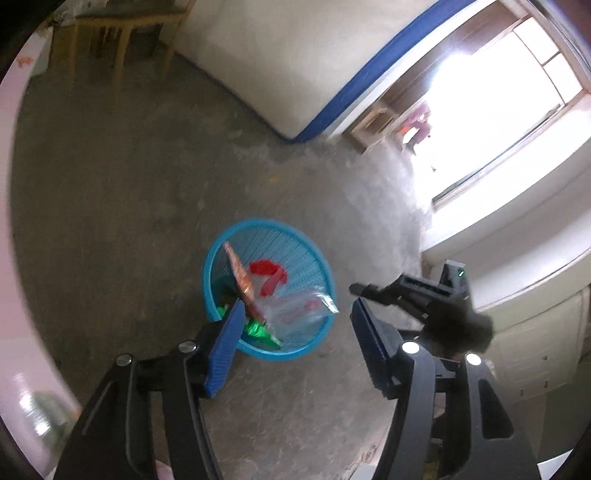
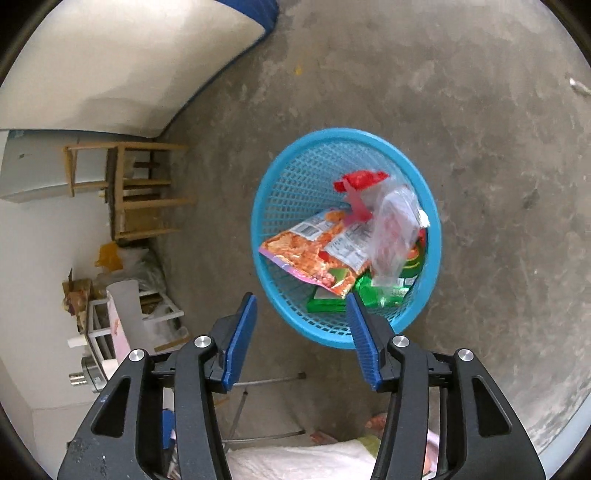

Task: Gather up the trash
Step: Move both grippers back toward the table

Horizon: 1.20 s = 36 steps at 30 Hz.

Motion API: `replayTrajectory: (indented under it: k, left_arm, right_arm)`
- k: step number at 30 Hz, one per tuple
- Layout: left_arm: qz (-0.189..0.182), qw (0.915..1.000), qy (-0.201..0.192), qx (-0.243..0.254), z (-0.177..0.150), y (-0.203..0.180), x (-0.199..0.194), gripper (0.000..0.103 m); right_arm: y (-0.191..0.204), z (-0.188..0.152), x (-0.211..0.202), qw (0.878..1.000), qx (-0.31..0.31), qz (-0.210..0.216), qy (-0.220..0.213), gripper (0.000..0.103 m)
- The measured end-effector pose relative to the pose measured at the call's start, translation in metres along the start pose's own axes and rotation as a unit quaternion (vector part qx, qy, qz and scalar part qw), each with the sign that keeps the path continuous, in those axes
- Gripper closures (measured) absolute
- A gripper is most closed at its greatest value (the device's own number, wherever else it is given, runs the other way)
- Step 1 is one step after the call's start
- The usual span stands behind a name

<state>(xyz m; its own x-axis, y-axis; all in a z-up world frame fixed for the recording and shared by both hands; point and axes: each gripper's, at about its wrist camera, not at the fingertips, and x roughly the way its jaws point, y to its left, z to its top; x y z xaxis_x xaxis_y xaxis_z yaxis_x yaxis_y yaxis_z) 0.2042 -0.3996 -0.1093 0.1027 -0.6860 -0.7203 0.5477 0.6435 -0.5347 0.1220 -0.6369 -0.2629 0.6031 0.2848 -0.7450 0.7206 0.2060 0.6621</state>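
Observation:
A round blue mesh basket (image 1: 258, 223) (image 2: 343, 132) stands on the concrete floor. It holds an orange snack wrapper (image 1: 240, 277) (image 2: 306, 251), a clear plastic bag (image 1: 295, 310) (image 2: 395, 229), a red piece (image 1: 266, 267) (image 2: 360, 181) and green wrappers (image 1: 258, 328) (image 2: 369, 291). My left gripper (image 1: 297, 306) hangs above the basket's near side, open, with nothing between its blue pads. My right gripper (image 2: 301, 299) is open over the basket's near rim and also holds nothing. Its black body (image 1: 417, 291) shows blurred to the right in the left wrist view.
A white mattress with a blue edge (image 1: 295, 62) (image 2: 110, 62) lies beyond the basket. A wooden stool (image 1: 122, 33) (image 2: 136, 188) stands by the wall. Boxes, bags and a white rack (image 2: 122, 295) crowd one side. A bright window (image 1: 498, 110) and white drawers (image 1: 535, 350) are at the right.

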Motion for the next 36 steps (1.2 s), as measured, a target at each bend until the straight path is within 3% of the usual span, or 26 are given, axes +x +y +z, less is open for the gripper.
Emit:
replayTrajectory:
  k: [8, 14, 22, 32, 36]
  left_arm:
    - [-0.022, 0.9953, -0.087, 0.035, -0.002, -0.025, -0.103, 0.037]
    - [-0.009, 0.9873, -0.152, 0.047, -0.009, -0.019, -0.178, 0.032]
    - [0.023, 0.9735, -0.225, 0.029, -0.027, 0.025, -0.274, 0.027]
    - [0.078, 0.9512, -0.293, -0.057, -0.059, 0.126, -0.372, 0.025]
    - [0.074, 0.9438, -0.307, -0.097, -0.07, 0.169, -0.402, 0.025]
  right_arm:
    - [0.035, -0.025, -0.045, 0.997, -0.068, 0.012, -0.031, 0.051]
    - [0.098, -0.059, -0.067, 0.986, -0.163, 0.02, -0.034, 0.045]
    - [0.209, -0.136, -0.07, 0.95, -0.305, 0.063, -0.009, 0.041]
    - [0.297, -0.229, -0.019, 0.902, -0.425, 0.053, 0.059, 0.038]
    - [0.331, -0.262, 0.006, 0.88, -0.465, 0.045, 0.087, 0.038]
